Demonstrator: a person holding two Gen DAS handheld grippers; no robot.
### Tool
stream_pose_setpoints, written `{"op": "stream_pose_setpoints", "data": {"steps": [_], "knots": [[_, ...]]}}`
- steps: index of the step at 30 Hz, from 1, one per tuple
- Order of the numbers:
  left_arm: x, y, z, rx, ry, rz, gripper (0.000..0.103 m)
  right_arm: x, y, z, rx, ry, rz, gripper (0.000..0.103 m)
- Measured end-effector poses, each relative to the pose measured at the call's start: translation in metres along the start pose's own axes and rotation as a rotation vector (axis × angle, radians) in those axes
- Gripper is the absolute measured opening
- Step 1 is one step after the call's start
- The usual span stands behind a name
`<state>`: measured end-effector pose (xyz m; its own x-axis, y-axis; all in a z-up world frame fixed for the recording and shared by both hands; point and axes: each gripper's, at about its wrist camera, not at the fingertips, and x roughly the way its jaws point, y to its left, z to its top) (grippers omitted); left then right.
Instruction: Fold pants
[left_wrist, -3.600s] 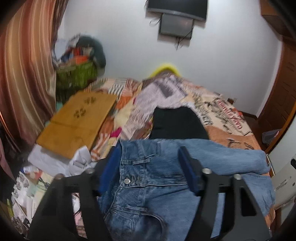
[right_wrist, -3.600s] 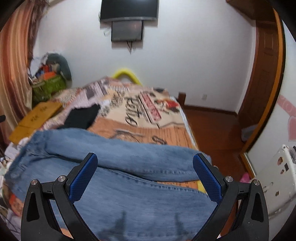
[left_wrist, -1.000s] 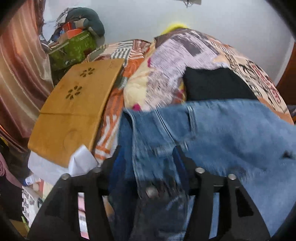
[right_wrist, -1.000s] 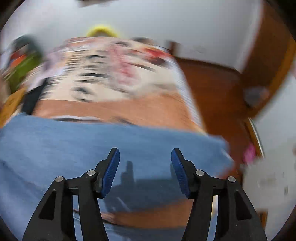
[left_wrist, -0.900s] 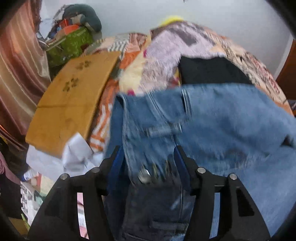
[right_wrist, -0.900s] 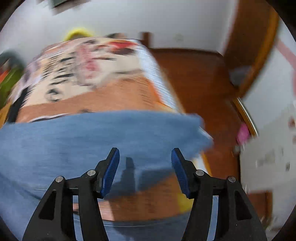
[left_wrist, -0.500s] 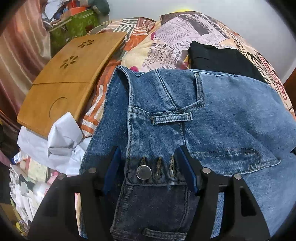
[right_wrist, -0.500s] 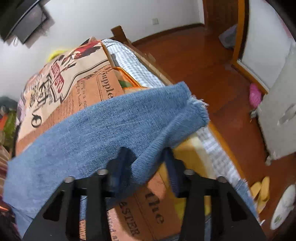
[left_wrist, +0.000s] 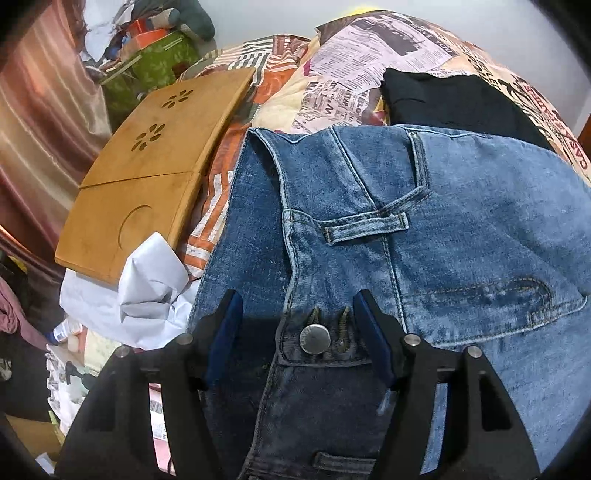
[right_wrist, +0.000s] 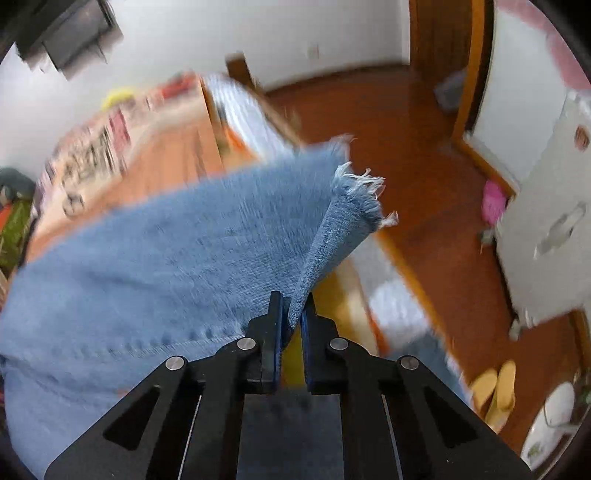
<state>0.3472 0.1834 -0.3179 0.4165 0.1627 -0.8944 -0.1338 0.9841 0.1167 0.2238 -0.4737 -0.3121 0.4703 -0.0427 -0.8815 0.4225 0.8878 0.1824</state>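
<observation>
The bed (left_wrist: 373, 55), spread with a newspaper-print cover, carries everything here. The pants (left_wrist: 424, 221), blue denim, are the biggest thing on it: in the left wrist view the waist end lies near the bed's left edge with the waistband, belt loop and front pocket facing up, and the legs run off toward the right edge. In the right wrist view, which is blurred, the leg (right_wrist: 166, 251) stretches across the bed and its frayed hem (right_wrist: 360, 195) stands lifted over the right edge, above the wooden floor (right_wrist: 417, 147).

A wooden lap tray (left_wrist: 147, 166) lies flat along the left edge, beside the waistband. A folded black garment (left_wrist: 454, 101) sits on the cover just beyond the pants. Crumpled white cloth (left_wrist: 147, 284) bunches below the tray at the near left corner.

The left hand-held gripper (left_wrist: 299, 332) is partly spread, its blue pads either side of the metal button (left_wrist: 314, 339); whether they touch the denim is unclear. The right hand-held gripper (right_wrist: 291, 317) is pinched tight on a fold of the pant leg near the hem.
</observation>
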Motion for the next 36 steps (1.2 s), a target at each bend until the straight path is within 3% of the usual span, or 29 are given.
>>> {"op": "stream_pose_setpoints", "data": {"steps": [6,8,11,13,15,18,22,28,31,34,36], "knots": [[-0.02,0.007,-0.004,0.008,-0.014,0.005,0.064,-0.036,0.022,0.011,-0.171,-0.054,-0.16,0.016],[-0.033,0.013,-0.001,-0.009,-0.049,-0.016,0.064,-0.052,0.038,0.019,-0.245,-0.09,-0.161,0.017],[-0.05,0.021,0.011,-0.043,-0.105,-0.06,0.064,-0.072,0.076,0.032,-0.334,-0.136,-0.085,0.026],[-0.06,0.026,0.026,-0.061,-0.146,-0.082,0.064,-0.079,0.106,0.038,-0.381,-0.171,-0.037,0.042],[-0.063,0.029,0.04,-0.067,-0.169,-0.1,0.064,-0.084,0.145,0.046,-0.441,-0.202,0.051,0.045],[-0.055,0.033,0.061,-0.068,-0.178,-0.11,0.064,-0.073,0.201,0.053,-0.509,-0.165,0.196,0.046],[-0.018,0.034,0.081,-0.067,-0.112,-0.115,0.064,-0.045,0.272,0.052,-0.613,-0.075,0.352,0.046],[0.035,0.03,0.089,-0.084,-0.016,-0.152,0.064,0.002,0.333,0.042,-0.774,0.017,0.387,0.046],[0.041,0.022,0.089,-0.038,-0.037,-0.127,0.064,0.019,0.345,0.035,-0.789,0.074,0.434,0.046],[0.041,0.015,0.091,-0.003,-0.044,-0.152,0.044,0.031,0.356,0.028,-0.828,0.096,0.42,0.046],[0.037,0.012,0.092,-0.003,-0.05,-0.148,0.024,0.04,0.356,0.028,-0.817,0.142,0.454,0.047]]}}
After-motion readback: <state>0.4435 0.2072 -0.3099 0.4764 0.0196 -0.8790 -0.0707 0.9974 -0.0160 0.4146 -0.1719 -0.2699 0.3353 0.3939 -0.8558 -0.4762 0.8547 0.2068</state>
